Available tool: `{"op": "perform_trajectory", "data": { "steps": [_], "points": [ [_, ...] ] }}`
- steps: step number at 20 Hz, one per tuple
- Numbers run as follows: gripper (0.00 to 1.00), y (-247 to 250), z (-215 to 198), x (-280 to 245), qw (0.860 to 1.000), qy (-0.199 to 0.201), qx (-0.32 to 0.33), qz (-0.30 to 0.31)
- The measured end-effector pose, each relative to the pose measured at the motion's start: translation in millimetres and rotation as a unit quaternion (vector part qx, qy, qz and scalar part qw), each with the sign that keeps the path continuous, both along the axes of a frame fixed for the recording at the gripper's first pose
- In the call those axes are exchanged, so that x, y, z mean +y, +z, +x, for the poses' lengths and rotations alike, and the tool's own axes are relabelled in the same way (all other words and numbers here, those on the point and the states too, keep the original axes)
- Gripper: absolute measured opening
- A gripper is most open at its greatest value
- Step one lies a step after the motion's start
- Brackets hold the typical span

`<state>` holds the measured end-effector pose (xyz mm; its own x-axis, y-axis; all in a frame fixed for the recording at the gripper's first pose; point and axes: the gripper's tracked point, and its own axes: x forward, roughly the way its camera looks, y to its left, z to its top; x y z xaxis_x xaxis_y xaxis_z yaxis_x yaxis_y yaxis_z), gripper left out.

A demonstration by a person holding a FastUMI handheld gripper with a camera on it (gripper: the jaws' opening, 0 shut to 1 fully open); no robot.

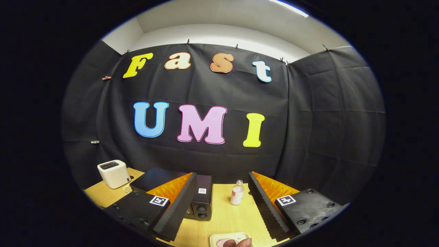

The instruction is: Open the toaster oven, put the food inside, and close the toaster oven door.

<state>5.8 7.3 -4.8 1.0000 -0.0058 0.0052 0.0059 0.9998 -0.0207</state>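
Observation:
My gripper (219, 219) is open, held well above the wooden table (223, 219) with nothing between its fingers. The black toaster oven (200, 199) stands on the table beyond the left finger, which hides part of it; its knobs (201, 212) show on its right side and whether the door is open cannot be told. Between the fingers and close to me lies a small pale plate (228, 238) holding pink food (223, 243). A person's fingertip (241, 243) rests at the plate's near edge.
A small clear bottle with a pink label (237, 193) stands upright on the table between the fingers, right of the oven. A white box-shaped appliance (113, 173) sits at the table's far left corner. The black cloth wall closes off the back.

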Motion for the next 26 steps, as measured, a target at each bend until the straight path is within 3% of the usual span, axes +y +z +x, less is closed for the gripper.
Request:
{"op": "perform_trajectory", "data": {
  "steps": [6,14,20,26],
  "points": [
    [0.98,-5.7,7.5,32.8,1.000,0.007,-0.006,0.002],
    [0.98,-30.3,21.6,152.7,0.998,0.051,-0.025,-0.002],
    [0.98,-80.9,55.3,206.2,0.998,0.053,0.020,0.016],
    [0.98,-146.2,85.9,226.3,0.994,0.044,0.097,0.022]
  ]
}}
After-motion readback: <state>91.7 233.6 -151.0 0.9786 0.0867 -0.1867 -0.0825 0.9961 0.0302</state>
